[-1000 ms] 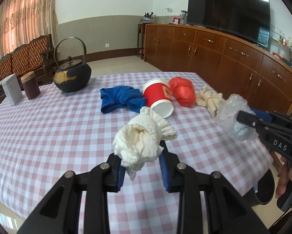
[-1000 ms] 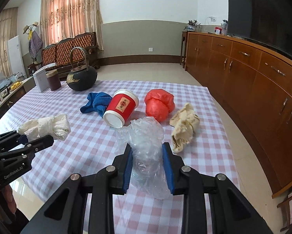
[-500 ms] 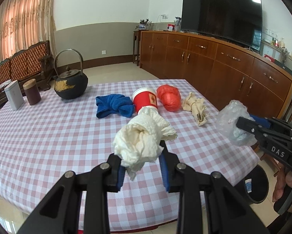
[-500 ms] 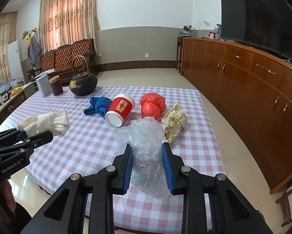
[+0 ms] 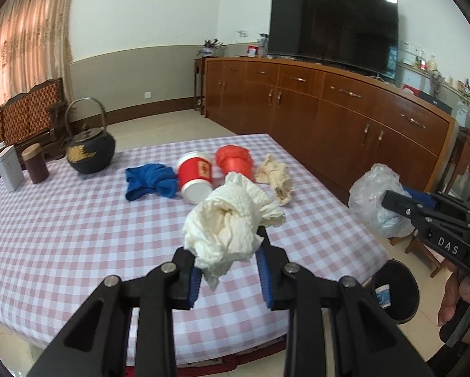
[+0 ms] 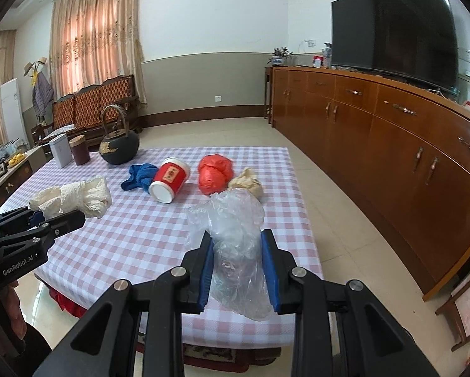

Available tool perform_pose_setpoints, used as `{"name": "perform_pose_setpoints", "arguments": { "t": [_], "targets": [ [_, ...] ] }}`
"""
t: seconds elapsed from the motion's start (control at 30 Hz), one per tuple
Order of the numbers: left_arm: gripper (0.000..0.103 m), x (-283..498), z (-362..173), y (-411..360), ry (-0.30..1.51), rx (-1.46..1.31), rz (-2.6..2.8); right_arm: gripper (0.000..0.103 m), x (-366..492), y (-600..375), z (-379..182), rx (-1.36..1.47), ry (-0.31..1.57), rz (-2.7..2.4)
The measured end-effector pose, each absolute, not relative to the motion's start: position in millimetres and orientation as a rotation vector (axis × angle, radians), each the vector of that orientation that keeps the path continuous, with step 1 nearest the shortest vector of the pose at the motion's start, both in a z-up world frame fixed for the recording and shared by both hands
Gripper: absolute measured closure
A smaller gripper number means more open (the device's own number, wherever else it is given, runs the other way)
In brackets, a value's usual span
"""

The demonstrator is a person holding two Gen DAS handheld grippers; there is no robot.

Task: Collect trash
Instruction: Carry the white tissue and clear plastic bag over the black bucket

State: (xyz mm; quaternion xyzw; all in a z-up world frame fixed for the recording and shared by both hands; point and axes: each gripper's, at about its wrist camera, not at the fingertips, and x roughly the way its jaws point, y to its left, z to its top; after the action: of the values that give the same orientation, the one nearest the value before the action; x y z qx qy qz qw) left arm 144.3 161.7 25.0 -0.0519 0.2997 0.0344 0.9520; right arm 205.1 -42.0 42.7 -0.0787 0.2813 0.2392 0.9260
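My left gripper (image 5: 228, 248) is shut on a crumpled white paper towel (image 5: 231, 220), held above the near part of the checked table (image 5: 62, 220). My right gripper (image 6: 238, 251) is shut on a clear plastic bag (image 6: 238, 245), held off the table's right edge. A red paper cup (image 5: 194, 176) on its side, a red plastic bag (image 5: 235, 163) and a crumpled beige tissue (image 5: 275, 176) lie on the table. A black trash bin (image 5: 395, 292) stands on the floor by the table's right corner, with a cup inside.
A blue cloth (image 5: 150, 182), a black iron kettle (image 5: 90, 147), a brown tin (image 5: 35, 163) and a white box (image 5: 9, 172) stand on the table. A long wooden sideboard (image 5: 329, 110) with a TV (image 5: 332, 44) runs along the right wall.
Both grippers have drawn back from the table and risen, each keeping its hold. The bin has come further into the left wrist view.
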Motion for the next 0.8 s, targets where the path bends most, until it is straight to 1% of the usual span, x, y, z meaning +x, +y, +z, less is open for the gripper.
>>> {"name": "perform_pose_setpoints", "arguments": {
  "t": [0.53, 0.8],
  "targets": [
    [0.071, 164.8, 25.7, 73.0, 0.618, -0.052, -0.102, 0.072, 195.0, -137.4, 44.8, -0.118, 0.579, 0.327],
    [0.071, 173.3, 21.9, 27.8, 0.635, -0.022, -0.186, 0.072, 187.1, -188.2, 36.5, -0.089, 0.597, 0.243]
  ]
}}
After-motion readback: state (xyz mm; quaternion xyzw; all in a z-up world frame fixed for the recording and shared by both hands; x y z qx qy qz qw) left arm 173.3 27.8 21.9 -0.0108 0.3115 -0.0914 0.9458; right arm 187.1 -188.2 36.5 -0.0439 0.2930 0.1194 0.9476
